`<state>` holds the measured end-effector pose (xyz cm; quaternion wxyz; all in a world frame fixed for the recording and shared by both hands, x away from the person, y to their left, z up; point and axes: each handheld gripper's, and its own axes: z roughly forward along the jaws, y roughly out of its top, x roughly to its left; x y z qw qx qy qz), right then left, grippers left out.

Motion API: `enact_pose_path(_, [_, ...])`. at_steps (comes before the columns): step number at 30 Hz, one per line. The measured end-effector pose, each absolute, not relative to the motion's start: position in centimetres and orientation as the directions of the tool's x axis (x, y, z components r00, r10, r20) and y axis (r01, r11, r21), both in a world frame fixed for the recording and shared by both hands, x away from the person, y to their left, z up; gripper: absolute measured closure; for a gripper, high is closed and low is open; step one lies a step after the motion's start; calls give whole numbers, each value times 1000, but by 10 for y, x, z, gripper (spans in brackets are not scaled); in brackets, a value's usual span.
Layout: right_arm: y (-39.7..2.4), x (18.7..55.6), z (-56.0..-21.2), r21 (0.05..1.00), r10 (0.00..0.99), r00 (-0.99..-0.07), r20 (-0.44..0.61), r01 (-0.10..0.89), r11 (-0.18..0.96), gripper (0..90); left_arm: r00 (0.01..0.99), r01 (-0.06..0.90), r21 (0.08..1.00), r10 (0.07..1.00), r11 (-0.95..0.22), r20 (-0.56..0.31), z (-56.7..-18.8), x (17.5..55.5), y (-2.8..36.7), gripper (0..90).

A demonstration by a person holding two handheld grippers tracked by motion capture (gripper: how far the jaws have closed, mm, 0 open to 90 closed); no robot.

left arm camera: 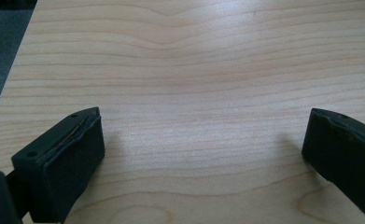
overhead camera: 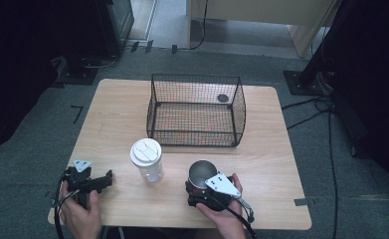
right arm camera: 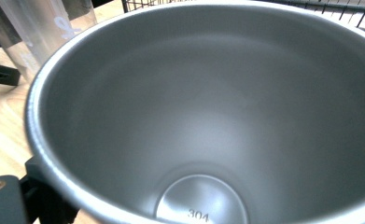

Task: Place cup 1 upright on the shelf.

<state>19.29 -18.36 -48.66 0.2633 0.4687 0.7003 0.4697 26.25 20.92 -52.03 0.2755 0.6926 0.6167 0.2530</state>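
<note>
**Right gripper at the metal cup**

The cup stands upright near the table front, right at the right gripper. The basket sits just behind. I cannot tell if its jaws squeeze the cup. The left gripper rests far off, jaws wide, holding nothing.

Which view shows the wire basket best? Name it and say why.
The high view: the whole wire basket stands behind the metal cup on the table, all four mesh walls visible. The right gripper view catches just black wire along its top edge, beyond the cup's rim. The left gripper view faces bare tabletop.
</note>
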Motion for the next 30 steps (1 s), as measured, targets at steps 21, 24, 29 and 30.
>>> enact_pose_path(21, [-181,194,-486,901,898,-438,48,408,151,75,112,715,693,994,-88,11,-520,262,209,0])
enact_pose_path(24, [-181,194,-485,901,898,-437,45,407,153,76,112,715,694,994,-88,11,-520,263,209,0])
enact_pose_path(29, [-182,195,-483,901,895,-442,64,412,139,77,112,715,694,994,-88,11,-520,263,209,0])
enact_pose_path(30, [-183,195,-481,900,894,-442,69,415,135,77,111,715,694,994,-88,11,-520,263,209,0])
